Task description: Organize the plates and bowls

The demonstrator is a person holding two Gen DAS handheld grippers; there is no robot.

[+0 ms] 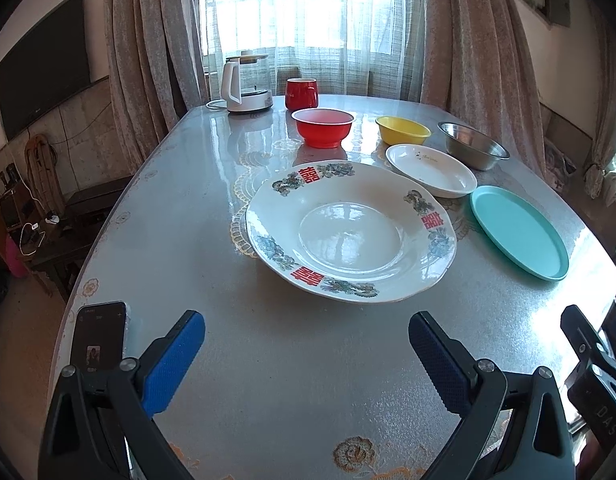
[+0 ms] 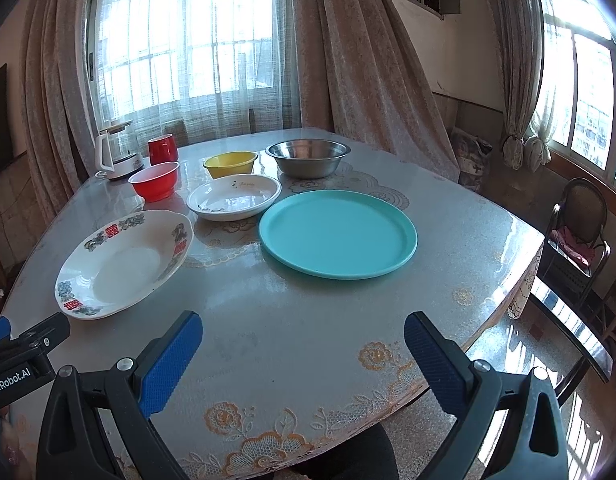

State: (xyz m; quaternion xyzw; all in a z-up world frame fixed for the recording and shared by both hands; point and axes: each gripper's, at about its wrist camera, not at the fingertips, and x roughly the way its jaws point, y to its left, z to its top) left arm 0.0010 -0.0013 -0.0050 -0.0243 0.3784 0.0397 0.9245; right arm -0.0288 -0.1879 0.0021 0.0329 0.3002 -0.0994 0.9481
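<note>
A large white patterned plate lies in front of my left gripper, which is open and empty above the table. A teal plate lies in front of my right gripper, also open and empty. Behind them sit a small white dish, a red bowl, a yellow bowl and a steel bowl. All stand apart on the table.
A white kettle and a red mug stand at the far edge by the curtains. A phone lies at the table's near left edge. A chair stands to the right of the table. The right gripper's body shows in the left wrist view.
</note>
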